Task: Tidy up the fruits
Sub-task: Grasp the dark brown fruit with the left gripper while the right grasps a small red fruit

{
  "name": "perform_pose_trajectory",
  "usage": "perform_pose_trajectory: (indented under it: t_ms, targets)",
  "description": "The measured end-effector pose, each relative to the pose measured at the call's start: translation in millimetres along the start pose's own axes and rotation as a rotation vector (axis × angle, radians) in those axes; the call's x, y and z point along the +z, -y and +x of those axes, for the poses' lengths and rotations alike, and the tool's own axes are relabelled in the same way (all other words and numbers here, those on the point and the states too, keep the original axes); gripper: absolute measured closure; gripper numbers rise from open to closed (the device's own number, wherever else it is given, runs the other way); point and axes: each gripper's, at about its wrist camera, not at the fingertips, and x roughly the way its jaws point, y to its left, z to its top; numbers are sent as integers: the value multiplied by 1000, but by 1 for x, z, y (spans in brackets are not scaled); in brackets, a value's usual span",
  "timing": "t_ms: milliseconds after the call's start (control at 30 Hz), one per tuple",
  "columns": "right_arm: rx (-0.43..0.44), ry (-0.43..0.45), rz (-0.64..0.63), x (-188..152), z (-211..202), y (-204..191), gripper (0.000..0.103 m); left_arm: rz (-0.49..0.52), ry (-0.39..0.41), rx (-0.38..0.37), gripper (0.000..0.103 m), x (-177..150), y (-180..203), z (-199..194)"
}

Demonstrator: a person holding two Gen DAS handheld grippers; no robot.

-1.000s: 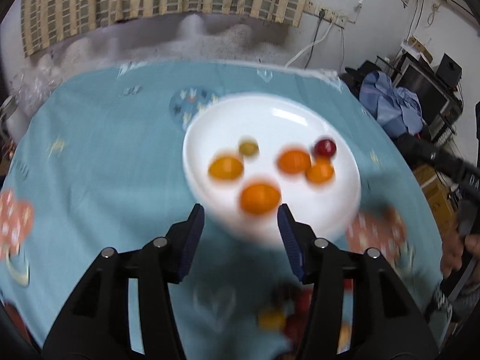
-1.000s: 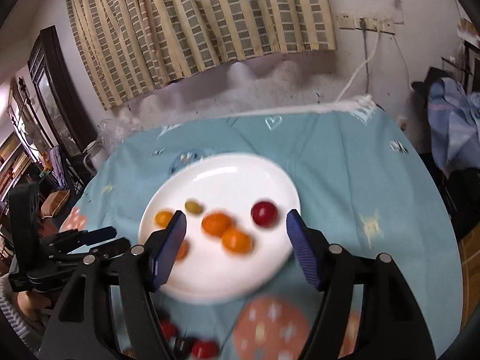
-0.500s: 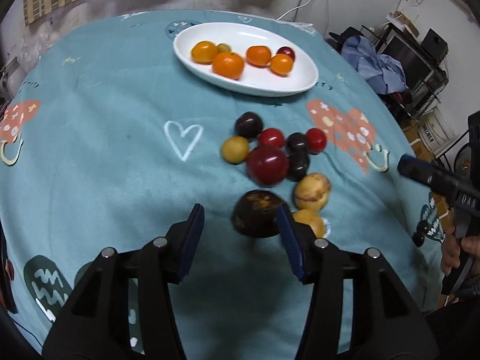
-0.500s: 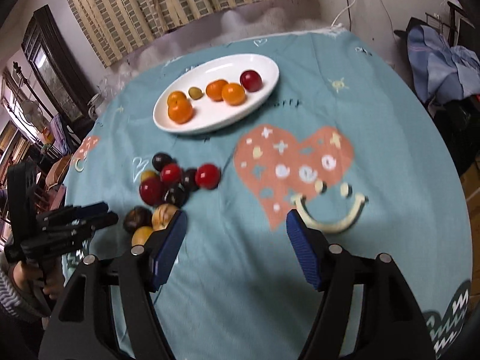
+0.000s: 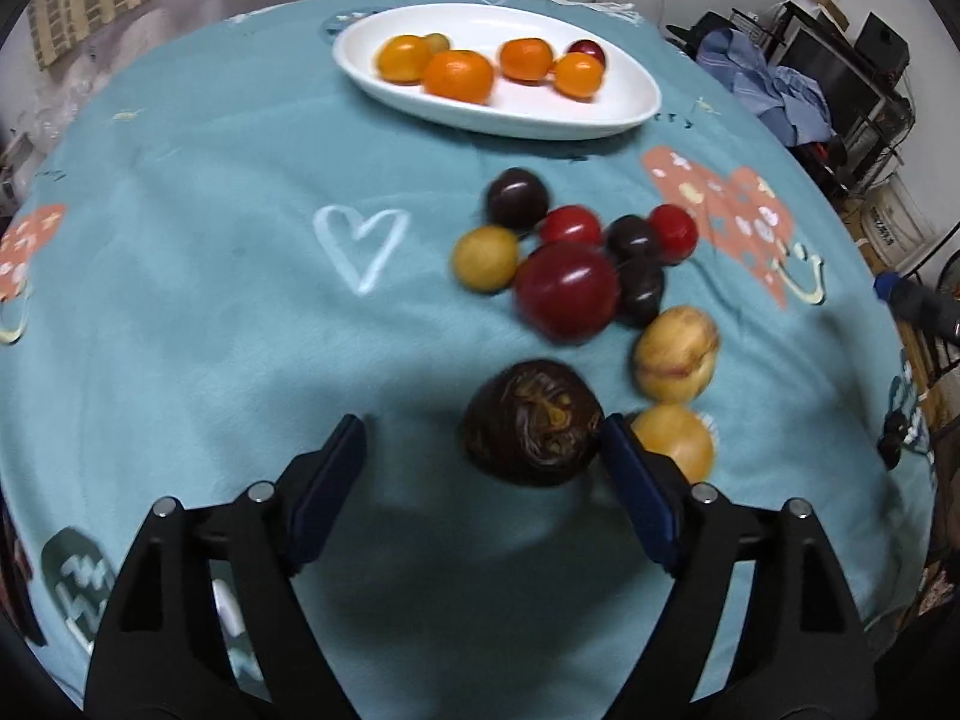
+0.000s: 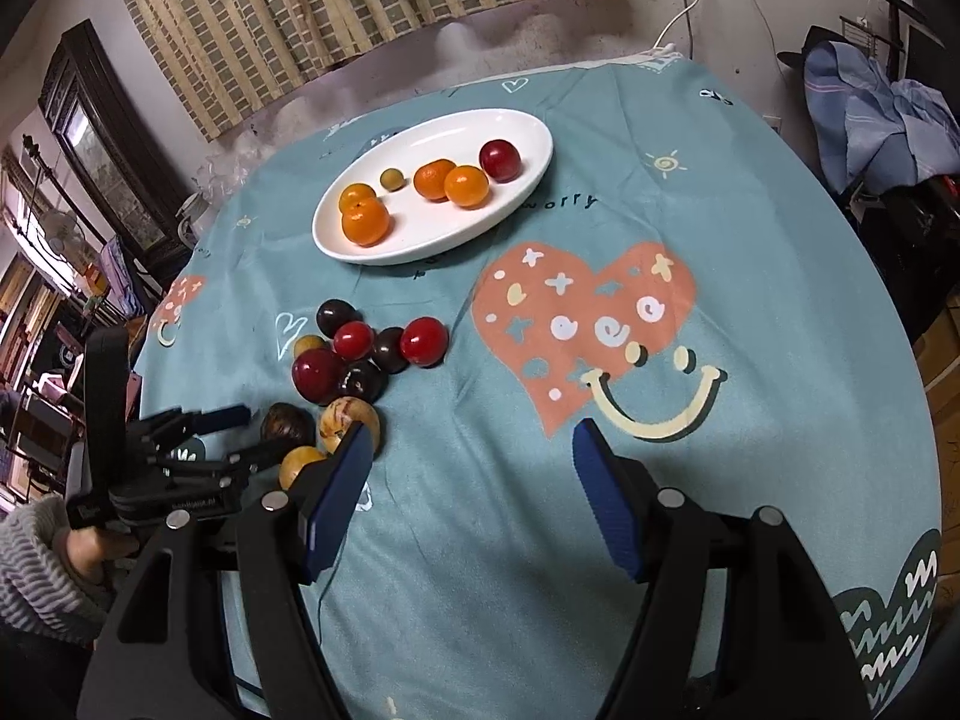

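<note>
A white oval plate [image 5: 630, 114] [image 6: 540, 138] at the far side holds several oranges [image 5: 459, 75], a small greenish fruit and a red plum [image 6: 500, 160]. Nearer lies a loose pile of dark, red and yellow fruits [image 5: 567, 291] [image 6: 360, 354] on the teal cloth. My left gripper [image 5: 480, 438] [image 6: 252, 435] is low over the pile's near end. Its jaws are opening around a dark brown wrinkled fruit [image 5: 534, 423] [image 6: 288, 423], which sits close to the right finger. My right gripper [image 6: 473, 438] hangs open over bare cloth to the right of the pile, holding nothing.
The round table wears a teal cloth [image 6: 750, 228] printed with hearts and a smiley. A hand in a grey knit sleeve [image 6: 36, 570] holds the left gripper. Clothes and shelves [image 5: 780, 84] stand past the right edge, with a curtain [image 6: 360, 0] behind.
Both grippers have drawn back from above the plate to the near fruit pile and tilted down. The left jaws have widened, with the brown fruit now between them.
</note>
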Motion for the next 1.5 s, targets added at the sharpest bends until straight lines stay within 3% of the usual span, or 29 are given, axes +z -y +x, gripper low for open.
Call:
perform_pose_trajectory:
  t_ms: [133, 300, 433, 567, 733, 1033, 1267, 1500]
  targets:
    - [11, -6, -4, 0, 2, -2, 34, -71, 6, 14, 39, -10, -25, -16]
    - [31, -13, -19, 3, 5, -8, 34, -87, 43, -15, 39, -4, -22, -23]
    - [29, -8, -29, 1, 3, -9, 34, -22, 35, -27, 39, 7, 0, -15]
    - [20, 1, -2, -1, -1, -2, 34, -27, -18, -22, 52, 8, 0, 2]
    - [15, -6, 12, -3, 1, 1, 34, -20, -11, -17, 54, 7, -3, 7]
    - [43, -30, -102, 4, 26, -20, 34, -59, 33, -48, 55, 1, -9, -13]
    - [46, -62, -212, 32, 72, -32, 56, -104, 36, -53, 55, -5, -18, -21]
    - [47, -117, -270, 43, 107, -37, 60, -132, 23, -54, 55, -5, -23, -15]
